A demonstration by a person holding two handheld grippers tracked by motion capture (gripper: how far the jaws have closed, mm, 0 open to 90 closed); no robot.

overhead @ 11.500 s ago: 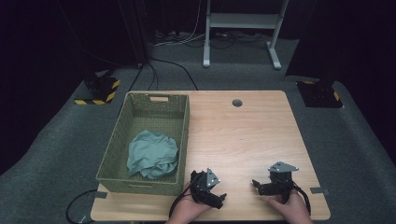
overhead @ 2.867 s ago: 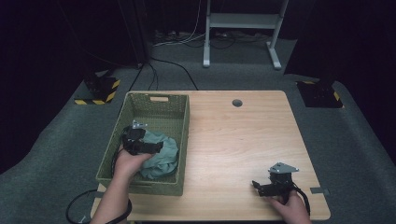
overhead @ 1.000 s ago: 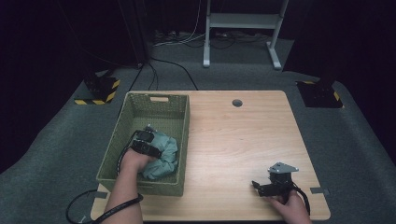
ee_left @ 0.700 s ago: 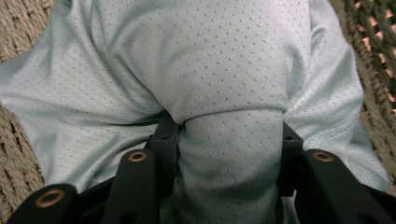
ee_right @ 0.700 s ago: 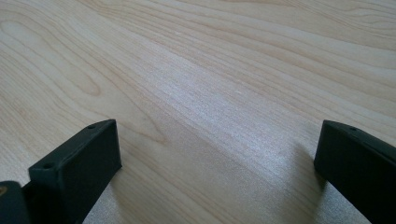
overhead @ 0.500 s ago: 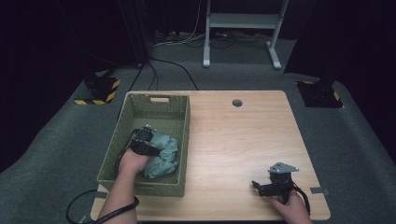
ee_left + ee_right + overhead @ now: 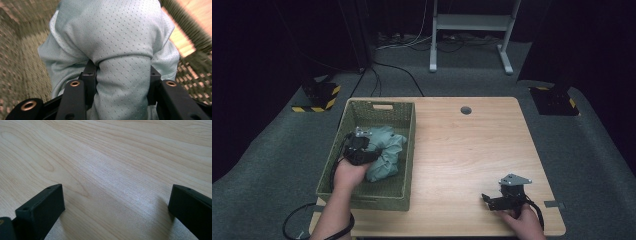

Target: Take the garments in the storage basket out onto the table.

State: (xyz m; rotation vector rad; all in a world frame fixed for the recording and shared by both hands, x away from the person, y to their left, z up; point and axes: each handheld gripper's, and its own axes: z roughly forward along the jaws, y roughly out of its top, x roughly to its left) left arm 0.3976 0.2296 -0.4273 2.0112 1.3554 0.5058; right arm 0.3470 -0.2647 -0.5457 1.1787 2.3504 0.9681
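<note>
A pale teal cloth lies bunched inside the green woven basket on the left of the wooden table. My left gripper is down in the basket, shut on a thick fold of that cloth; its jaws have just closed and the fabric bulges between them. The cloth is lifted a little off the basket floor. My right gripper rests low over the table near the front right corner, jaws open wide, with only bare wood between them.
The basket's right wall stands close beside the cloth. A round cable hole sits near the table's far edge. Black stands with yellow stripes and a metal frame are on the floor beyond.
My left gripper has closed on the cloth and risen a little, drawing the fabric up inside the basket. The right gripper has stayed where it was.
</note>
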